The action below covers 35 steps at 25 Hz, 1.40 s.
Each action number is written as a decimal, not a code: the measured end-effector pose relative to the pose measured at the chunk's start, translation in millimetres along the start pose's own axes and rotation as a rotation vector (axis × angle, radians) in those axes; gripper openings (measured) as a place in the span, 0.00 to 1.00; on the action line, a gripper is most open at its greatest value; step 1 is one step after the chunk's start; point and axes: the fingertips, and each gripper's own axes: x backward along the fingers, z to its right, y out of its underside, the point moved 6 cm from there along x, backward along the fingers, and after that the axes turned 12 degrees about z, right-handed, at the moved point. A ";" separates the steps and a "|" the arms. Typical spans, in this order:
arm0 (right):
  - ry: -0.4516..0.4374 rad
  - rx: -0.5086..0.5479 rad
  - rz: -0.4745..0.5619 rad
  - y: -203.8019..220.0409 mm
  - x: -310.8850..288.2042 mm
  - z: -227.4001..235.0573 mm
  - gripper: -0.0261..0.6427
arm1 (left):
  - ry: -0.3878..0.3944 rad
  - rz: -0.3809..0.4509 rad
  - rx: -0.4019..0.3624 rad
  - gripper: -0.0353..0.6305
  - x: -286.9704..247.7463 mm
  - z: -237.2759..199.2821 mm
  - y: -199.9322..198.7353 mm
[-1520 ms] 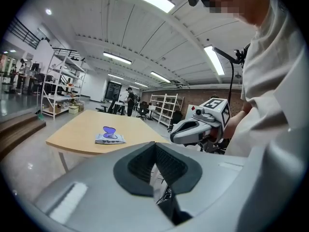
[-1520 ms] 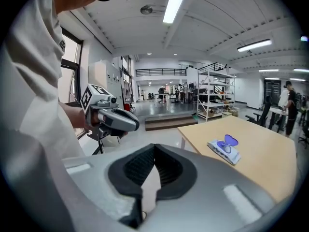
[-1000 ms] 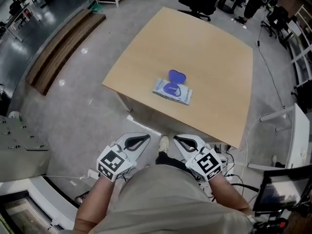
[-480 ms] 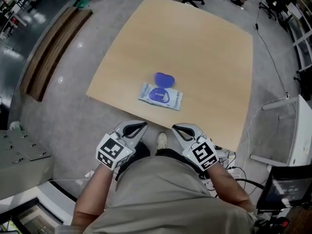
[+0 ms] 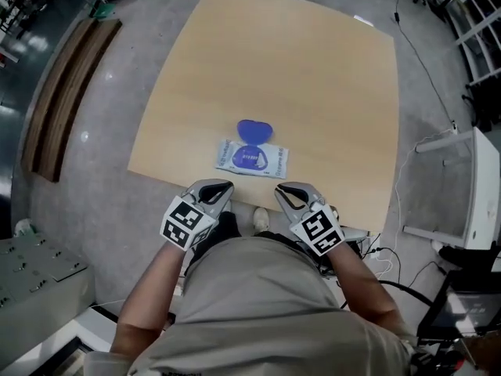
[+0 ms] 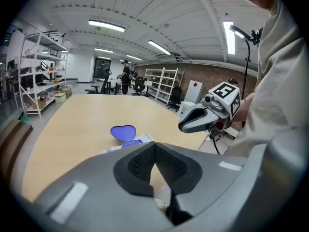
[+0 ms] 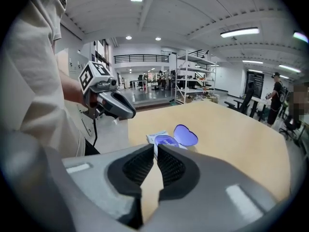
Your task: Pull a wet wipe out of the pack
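Fingers (image 6: 140, 164) of the left gripper (image 6: 154, 148) are seen pressed shut with nothing between them. Those of the right gripper (image 7: 156, 150) are closed to a hairline slit and are likewise empty.

Both grippers are held side by side at the near edge of the table (image 5: 313, 69), pointed at the pack of wipes (image 5: 252, 157), which is touched by neither. The pack is laid flat near that edge, between the two grippers and just beyond them. Its long axis is set across the head view, parallel to the table's near edge. Its blue heart-shaped lid (image 5: 254, 130) is flipped open toward the far side.

The print on the pack is too small to be read, and whether a wipe stands out of the opening cannot be told. In each gripper view the pack's near side is cut off by the jaws.

Compared with a second ago, the grippers have been brought forward and lower. Bare floor was then seen between them and the table; now their tips are at its edge. The pack and its open lid have not been moved.
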 end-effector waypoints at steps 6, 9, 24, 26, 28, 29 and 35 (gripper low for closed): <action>0.042 -0.028 -0.068 11.8 -36.6 17.8 0.07 | 0.087 -0.077 -0.003 0.06 -23.9 -33.8 11.6; 0.054 -0.037 -0.112 21.4 -55.5 23.8 0.08 | 0.116 -0.100 0.018 0.06 -34.8 -49.0 21.1; 0.098 -0.079 -0.253 46.1 -125.9 42.8 0.12 | 0.263 -0.219 0.001 0.06 -74.1 -93.1 56.9; 0.112 -0.088 -0.273 49.2 -131.7 43.6 0.16 | 0.283 -0.235 -0.006 0.06 -76.1 -95.3 61.0; 0.119 -0.096 -0.288 51.9 -135.0 44.1 0.16 | 0.302 -0.248 -0.011 0.06 -78.7 -95.9 63.8; 0.122 -0.101 -0.290 52.9 -136.4 44.3 0.16 | 0.312 -0.254 -0.013 0.06 -80.3 -96.4 64.9; 0.147 -0.120 -0.287 57.1 -140.4 46.6 0.14 | 0.351 -0.284 -0.021 0.06 -88.0 -102.2 70.7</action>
